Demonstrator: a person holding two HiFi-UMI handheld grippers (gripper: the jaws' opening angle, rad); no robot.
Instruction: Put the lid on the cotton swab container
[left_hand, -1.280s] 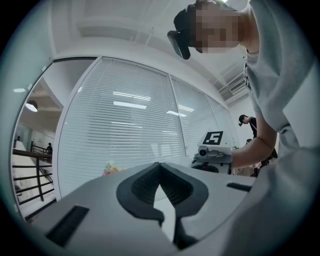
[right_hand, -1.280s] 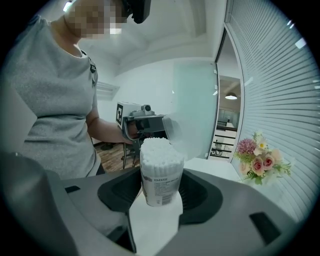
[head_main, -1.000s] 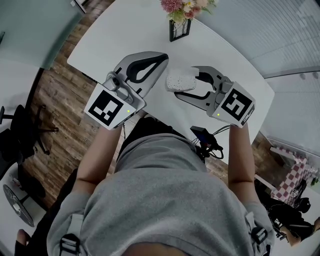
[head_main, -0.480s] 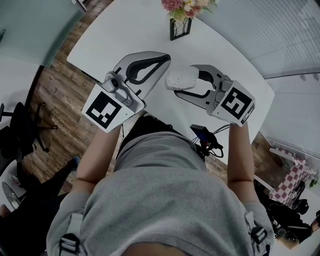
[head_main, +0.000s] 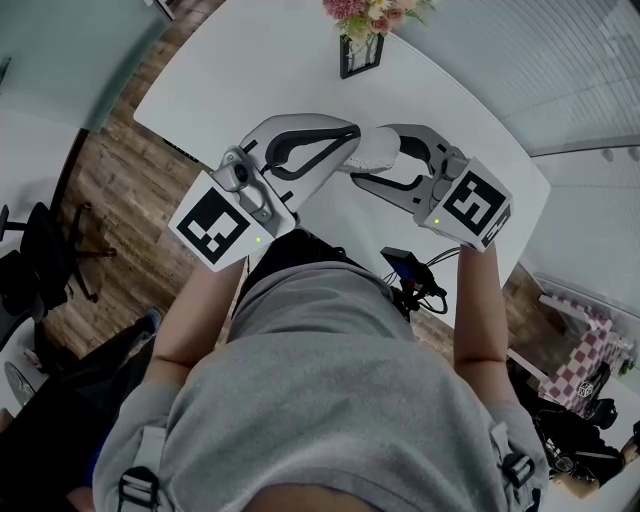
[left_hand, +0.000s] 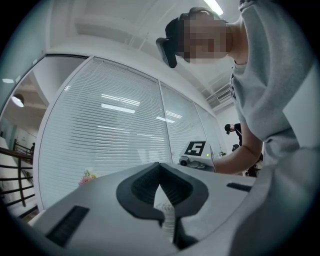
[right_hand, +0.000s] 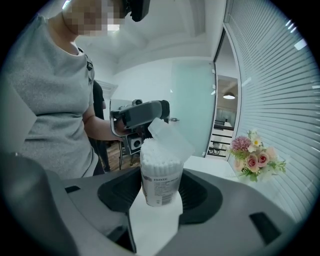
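Clear lid (right_hand: 172, 137) pinched in left tongs (left_hand: 161, 200), tilted over swab container (right_hand: 160, 172) clamped in right tongs (right_hand: 159, 196).

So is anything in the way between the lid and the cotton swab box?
Nothing visible is in the way. The left gripper holds the lid tilted just at the top of the open cotton swab container, which the right gripper grips.

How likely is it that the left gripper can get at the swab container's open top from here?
Likely yes. The left gripper, shut on the lid, holds it tilted right at the open top of the cotton swab container in the right gripper, with nothing between them.
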